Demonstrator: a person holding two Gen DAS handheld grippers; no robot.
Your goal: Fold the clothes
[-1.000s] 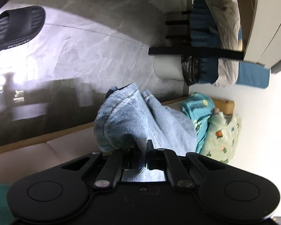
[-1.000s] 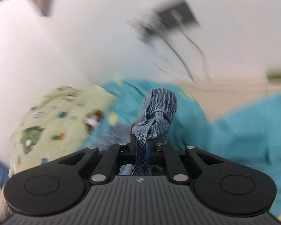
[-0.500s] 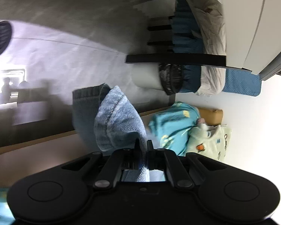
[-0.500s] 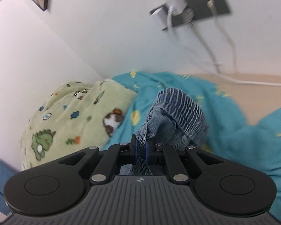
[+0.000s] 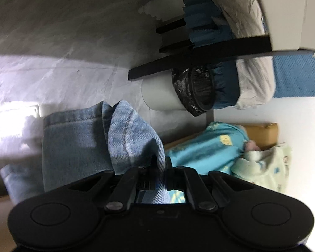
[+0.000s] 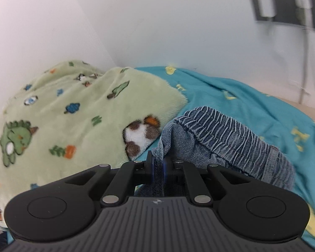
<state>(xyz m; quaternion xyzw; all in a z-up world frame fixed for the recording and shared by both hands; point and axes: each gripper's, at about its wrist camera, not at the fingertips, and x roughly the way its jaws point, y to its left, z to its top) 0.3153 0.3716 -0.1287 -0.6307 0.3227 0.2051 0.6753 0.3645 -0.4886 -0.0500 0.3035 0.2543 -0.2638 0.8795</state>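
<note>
A pair of light blue jeans is held between both grippers. My left gripper is shut on a leg hem, and the denim hangs out to the left of it, off the bed. My right gripper is shut on the elastic waistband, which bunches to the right of the jaws just above a teal blanket. The middle of the jeans is hidden.
A green dinosaur-print fleece blanket lies left of the waistband against the white wall. A wall socket with plugs and cables is at the upper right. In the left wrist view, a grey bin with a black liner stands on the grey floor beside shelves with bedding.
The left gripper has swung, and the jeans leg now spreads out to its left. The right gripper has lowered toward the blankets, and the waistband has opened out to the right.
</note>
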